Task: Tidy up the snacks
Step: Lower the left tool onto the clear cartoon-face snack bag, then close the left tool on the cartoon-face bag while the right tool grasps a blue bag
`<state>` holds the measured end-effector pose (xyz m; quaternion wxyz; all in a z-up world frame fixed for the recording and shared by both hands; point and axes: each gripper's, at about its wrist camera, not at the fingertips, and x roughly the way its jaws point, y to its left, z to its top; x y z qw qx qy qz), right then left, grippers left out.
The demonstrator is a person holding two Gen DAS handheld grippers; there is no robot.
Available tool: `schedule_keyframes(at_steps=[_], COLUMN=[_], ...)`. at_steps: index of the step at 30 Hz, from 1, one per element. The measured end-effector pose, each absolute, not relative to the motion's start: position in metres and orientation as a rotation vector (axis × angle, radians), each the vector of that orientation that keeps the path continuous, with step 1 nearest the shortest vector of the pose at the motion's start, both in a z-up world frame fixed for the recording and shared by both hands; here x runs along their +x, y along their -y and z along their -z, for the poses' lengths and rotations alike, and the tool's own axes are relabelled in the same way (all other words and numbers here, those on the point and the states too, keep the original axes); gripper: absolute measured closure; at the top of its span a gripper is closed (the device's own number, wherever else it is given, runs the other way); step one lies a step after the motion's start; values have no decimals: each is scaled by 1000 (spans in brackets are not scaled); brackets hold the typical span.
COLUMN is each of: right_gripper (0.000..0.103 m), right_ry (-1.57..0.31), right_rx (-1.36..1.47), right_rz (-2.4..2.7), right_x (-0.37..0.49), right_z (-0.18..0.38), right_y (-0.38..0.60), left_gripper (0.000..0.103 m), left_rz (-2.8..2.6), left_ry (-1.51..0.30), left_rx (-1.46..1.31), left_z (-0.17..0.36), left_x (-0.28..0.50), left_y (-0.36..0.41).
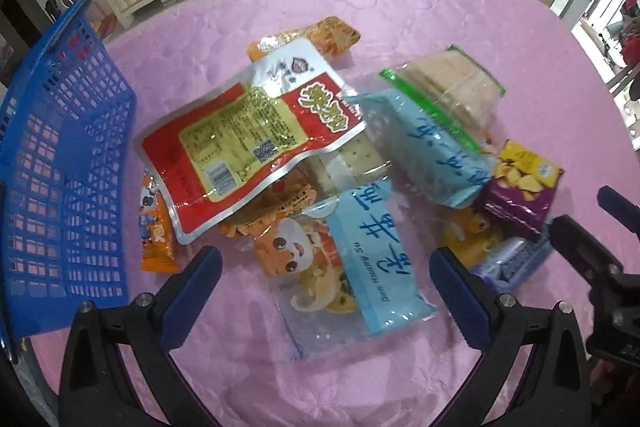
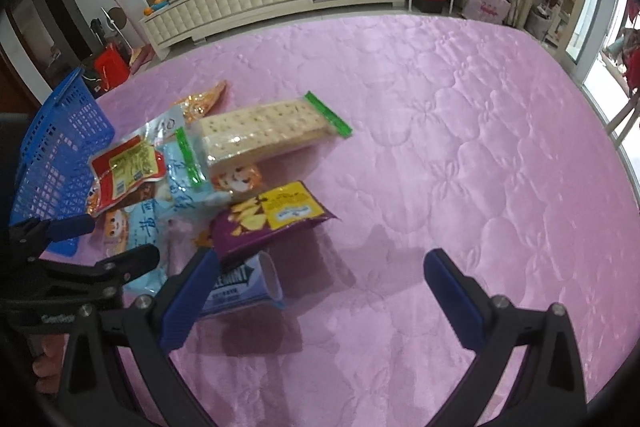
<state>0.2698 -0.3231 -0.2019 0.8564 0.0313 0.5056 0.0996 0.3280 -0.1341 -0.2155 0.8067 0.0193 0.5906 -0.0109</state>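
Both my tools are spread apart, left tool over the snack pile, right tool beside it. Slippery wrappers probably slide off before the blue basket.

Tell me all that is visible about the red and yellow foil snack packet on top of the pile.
The red and yellow foil snack packet is a flat sealed pouch with silver edges, a yellow printed panel and a barcode. It lies tilted on top of the snack pile, resting on a cracker pack and orange packets, beside the blue plastic basket. No gripper touches it.
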Motion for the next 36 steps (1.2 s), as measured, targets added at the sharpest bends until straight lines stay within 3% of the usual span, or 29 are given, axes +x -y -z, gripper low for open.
schedule_keyframes(at_steps=[6,9,13,22,32,36], right_gripper=[0,0,0,0,0,0], right_ry=[-1082,-1090,-1096,-1082,-1013,-1101], right_rx=[77,78,69,-21,-14,25], right_rz=[-199,-196,-195,-189,-318,-411], right_x=[271,269,268,261,277,298], right_z=[208,209,208,198,161,165], right_y=[330,332,331,323,302,285], left_gripper=[2,12,34,39,39,39], left_rz=[43,11,79,90,75,70], left_ry=[-1295,-1289,-1326,-1278,-1106,-1078], left_rx=[12,46,-70,-72,-91,-101], left_z=[234,243,255,256,202,186], left_x=[339,344,350,332,308,310], left_y=[137,138,129,117,95,92])
